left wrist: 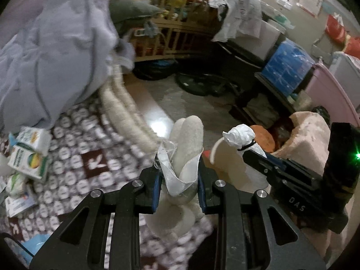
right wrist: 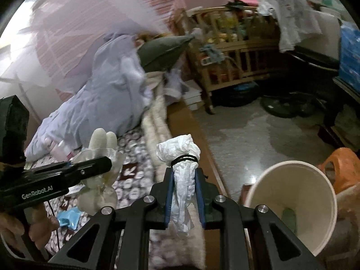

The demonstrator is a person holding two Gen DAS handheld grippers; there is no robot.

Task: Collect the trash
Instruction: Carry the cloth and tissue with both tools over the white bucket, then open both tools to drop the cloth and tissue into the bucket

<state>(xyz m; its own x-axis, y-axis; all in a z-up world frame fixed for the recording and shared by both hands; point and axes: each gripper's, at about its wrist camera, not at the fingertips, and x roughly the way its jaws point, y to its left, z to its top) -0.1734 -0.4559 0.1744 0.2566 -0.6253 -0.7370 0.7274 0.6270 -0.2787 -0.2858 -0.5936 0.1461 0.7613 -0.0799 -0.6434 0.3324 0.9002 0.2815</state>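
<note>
Holding two pieces of trash at once, we note each gripper is clamped on its own item. Left gripper (left wrist: 179,175): fingers closed on a pale plush toy (left wrist: 187,139) wrapped in a strip of white fabric; the toy stands up between the blue pads and its lower part hangs below them. The same toy shows in the right view (right wrist: 102,139), sticking up past the left gripper's black body (right wrist: 90,168). Right gripper (right wrist: 184,193): fingers clenched on a white wad (right wrist: 180,150), a crumpled bundle cinched by a black band, its head above the fingertips and its tail trailing down between the pads. In the left view this wad (left wrist: 240,135) sits at the tip of the right gripper (left wrist: 256,155). We see a hand (right wrist: 33,229) under the left gripper's handle. Both items are in the air at the bed edge, above the patterned bedspread (left wrist: 90,157). A white bucket (right wrist: 319,180) stands on the floor (right wrist: 247,130) just right of the right gripper, mouth open towards us, with an orange bag (right wrist: 342,164) beside it. Small cartons (left wrist: 29,157) lie on the bedspread at left, near a heap of lilac bedding (left wrist: 56,56). A wooden crib (right wrist: 236,51) stands across the floor. Both views are blurred.
</note>
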